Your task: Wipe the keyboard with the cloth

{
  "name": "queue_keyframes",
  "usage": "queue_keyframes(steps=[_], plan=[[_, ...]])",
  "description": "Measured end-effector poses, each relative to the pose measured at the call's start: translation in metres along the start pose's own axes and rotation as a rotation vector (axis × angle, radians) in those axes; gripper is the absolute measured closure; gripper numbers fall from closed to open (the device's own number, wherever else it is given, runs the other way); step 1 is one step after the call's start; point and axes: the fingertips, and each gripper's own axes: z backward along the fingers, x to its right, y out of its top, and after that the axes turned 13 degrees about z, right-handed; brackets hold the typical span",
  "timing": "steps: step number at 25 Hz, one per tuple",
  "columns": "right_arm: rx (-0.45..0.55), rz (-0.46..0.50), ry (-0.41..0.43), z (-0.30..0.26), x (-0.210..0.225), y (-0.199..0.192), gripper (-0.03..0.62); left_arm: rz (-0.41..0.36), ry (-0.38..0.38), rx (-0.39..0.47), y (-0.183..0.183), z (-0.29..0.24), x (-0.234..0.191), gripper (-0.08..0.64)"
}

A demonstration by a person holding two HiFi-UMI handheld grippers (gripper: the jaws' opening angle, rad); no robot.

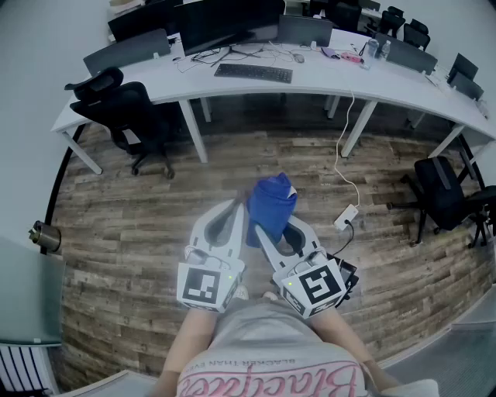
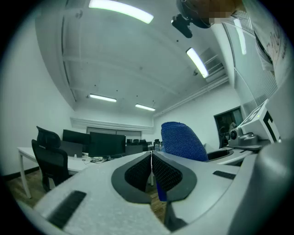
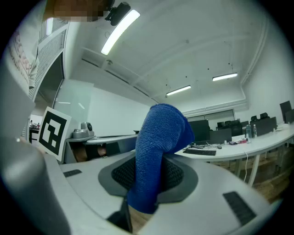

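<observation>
A black keyboard lies on the long white desk far ahead of me; it also shows small in the right gripper view, as the keyboard. A blue cloth is clamped in my right gripper, bunched and sticking up past the jaws. In the right gripper view the cloth fills the gap of that gripper. My left gripper is held beside it, shut, with nothing between its jaws. The cloth rises just to its right. Both grippers hover over the wooden floor, well short of the desk.
Monitors and cables sit behind the keyboard. A black office chair stands at the desk's left, another chair at the right. A white power strip with its cord lies on the floor near my right gripper.
</observation>
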Motion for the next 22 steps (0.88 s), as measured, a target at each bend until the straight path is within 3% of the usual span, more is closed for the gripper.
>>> queue_keyframes(steps=[14,22], plan=[[-0.001,0.002,0.053,0.037,-0.007,-0.005,0.489,0.025,0.022,0.002,-0.005,0.016,0.036,0.554],[-0.013,0.002,0.026,0.033,0.007,-0.013,0.489,0.048,0.0,-0.011,-0.012,0.002,0.036,0.554]])
